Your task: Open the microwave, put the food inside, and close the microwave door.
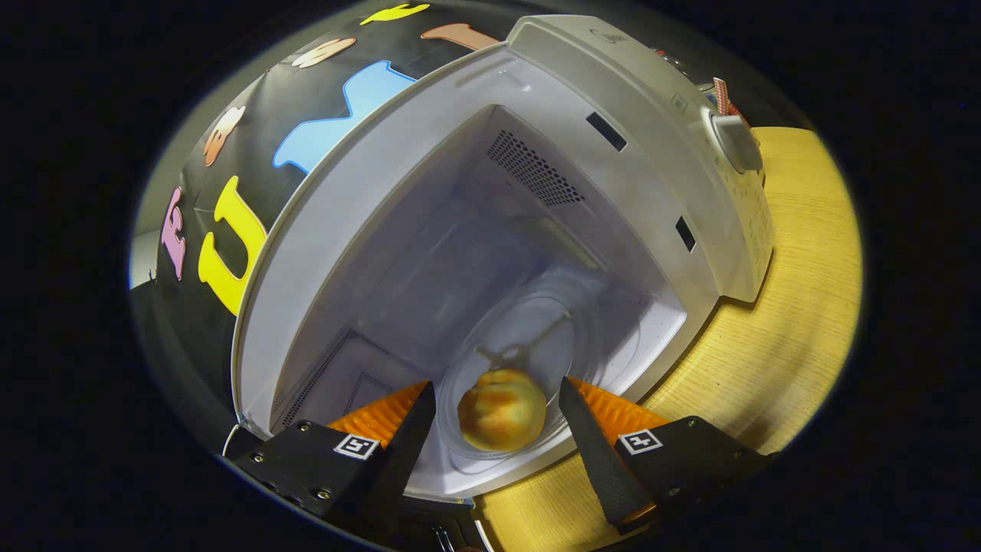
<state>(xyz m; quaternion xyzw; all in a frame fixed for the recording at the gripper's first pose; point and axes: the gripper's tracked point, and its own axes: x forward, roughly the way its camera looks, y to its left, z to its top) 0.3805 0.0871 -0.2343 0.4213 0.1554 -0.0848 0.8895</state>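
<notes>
One gripper (497, 418) is in view, its two fingers spread wide apart with clear gaps to either side of the food (502, 418); neither finger touches it. Left of the left finger, the perforated side wall (326, 379) of the cavity is seen. Between the fingers, the food, a rounded yellow-orange piece, sits on the glass turntable (536, 345) near the front edge of the cavity floor. Microwave (636, 100) is white, and its cavity is open to the gripper; the door cannot be made out. A vent grille (533, 169) shows on the inner wall beyond the food. To the right, two dark latch slots (605, 130) mark the front frame, then a round knob (736, 142) on the control panel. Microwave stands on a wooden table (797, 307).
</notes>
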